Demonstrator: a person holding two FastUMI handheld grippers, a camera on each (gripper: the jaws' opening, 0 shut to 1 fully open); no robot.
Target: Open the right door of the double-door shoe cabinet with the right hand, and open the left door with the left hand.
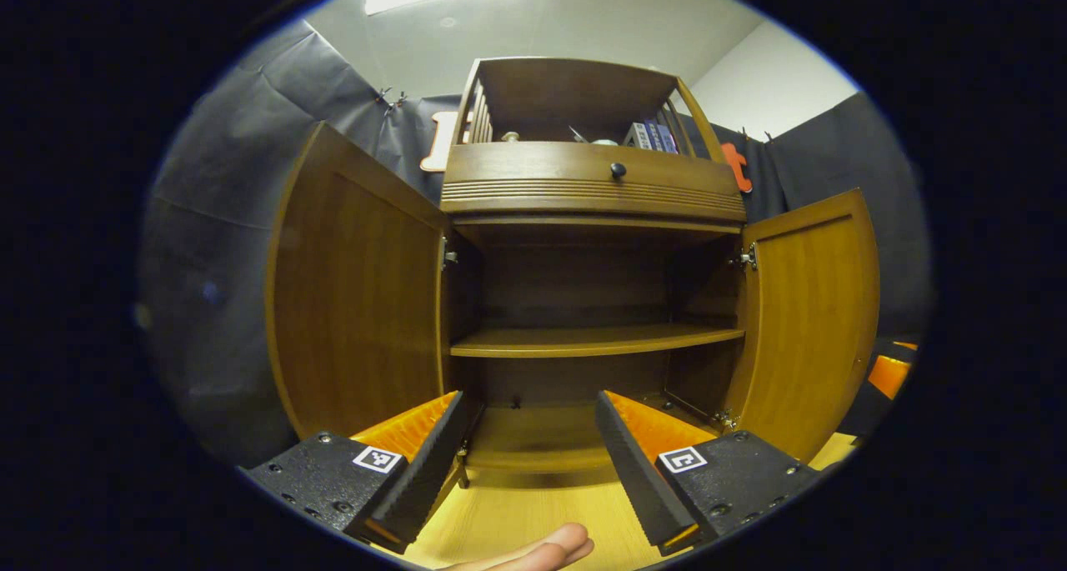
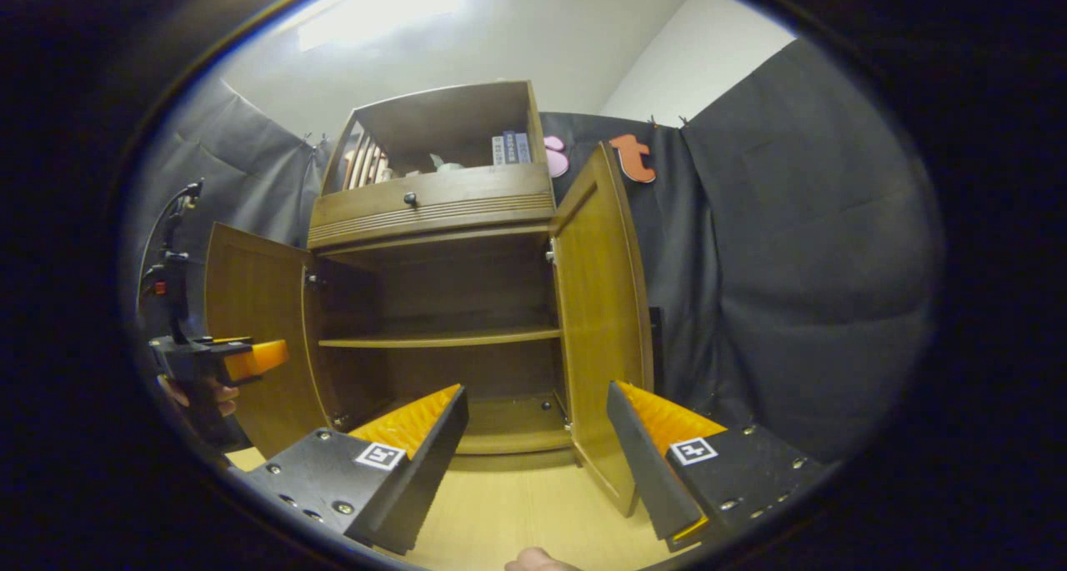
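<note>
my left tool (image 1: 527, 454) hangs spread wide with nothing between its fingers, facing straight into the brown wooden double-door shoe cabinet (image 1: 593, 221). the cabinet stands on a pale wooden table (image 1: 517, 513), and both of its doors are swung out. the left door (image 1: 358, 292) stands wide open at the left, well apart from my left tool, and the right door (image 1: 813, 321) stands open at the right. inside, a single wooden shelf (image 1: 596, 340) crosses the middle of the compartment. above the doors runs a drawer with a small dark round knob (image 1: 618, 170), and an open top shelf holds a few upright books (image 1: 654, 136).

my right tool (image 2: 538, 450) is spread wide too, gripping nothing; in the right gripper view the near edge of the right door sits between its fingers without touching either. at the far left of that view my left tool shows beside the left door, held in my hand (image 2: 208, 394).
</note>
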